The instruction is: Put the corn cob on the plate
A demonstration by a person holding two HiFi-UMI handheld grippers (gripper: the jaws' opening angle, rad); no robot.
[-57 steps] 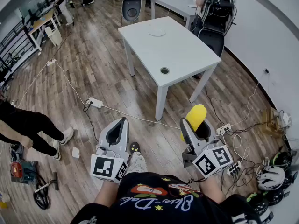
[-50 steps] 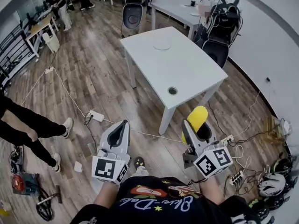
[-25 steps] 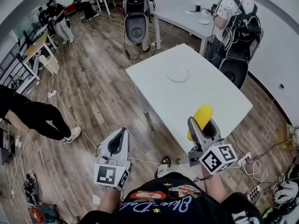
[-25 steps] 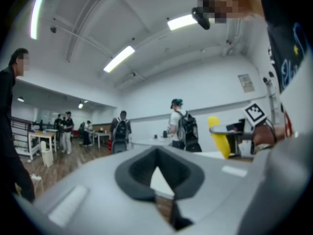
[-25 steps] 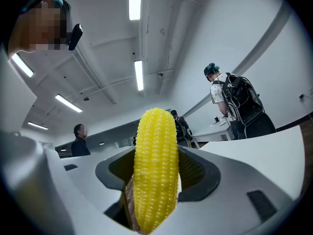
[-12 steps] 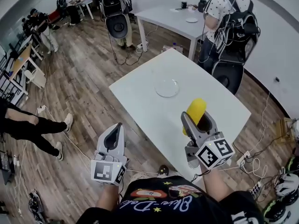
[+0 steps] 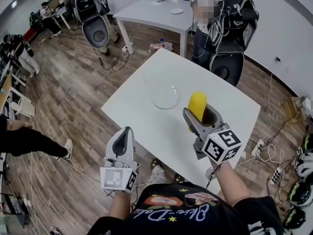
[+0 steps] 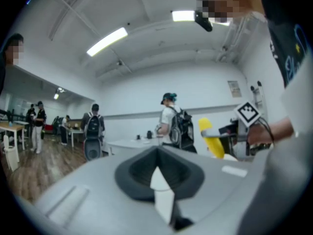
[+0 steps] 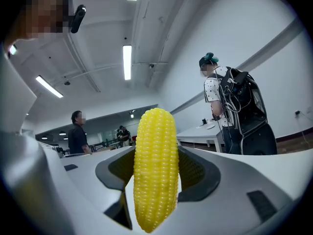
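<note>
A yellow corn cob (image 7: 197,105) stands upright between the jaws of my right gripper (image 7: 199,113), which is shut on it. In the right gripper view the corn cob (image 9: 155,170) fills the middle, above the right gripper (image 9: 156,180). A clear glass plate (image 7: 166,97) lies on the white table (image 7: 146,126), just left of and beyond the cob. My left gripper (image 7: 127,131) is shut and holds nothing, hovering at the table's near left edge. The left gripper view shows the left gripper (image 8: 159,155) pressed together and the corn cob (image 8: 211,138) off to the right.
A person with a black backpack (image 7: 217,13) stands just past the table's far corner. Behind is a second white table (image 7: 151,9). A black chair-like unit (image 7: 95,31) stands at the back left. Cables and helmets (image 7: 298,180) litter the wooden floor on the right.
I have walked up to the white table. It was far ahead and now lies beneath the grippers. The right gripper, still holding the cob, now hangs over the tabletop beside the plate.
</note>
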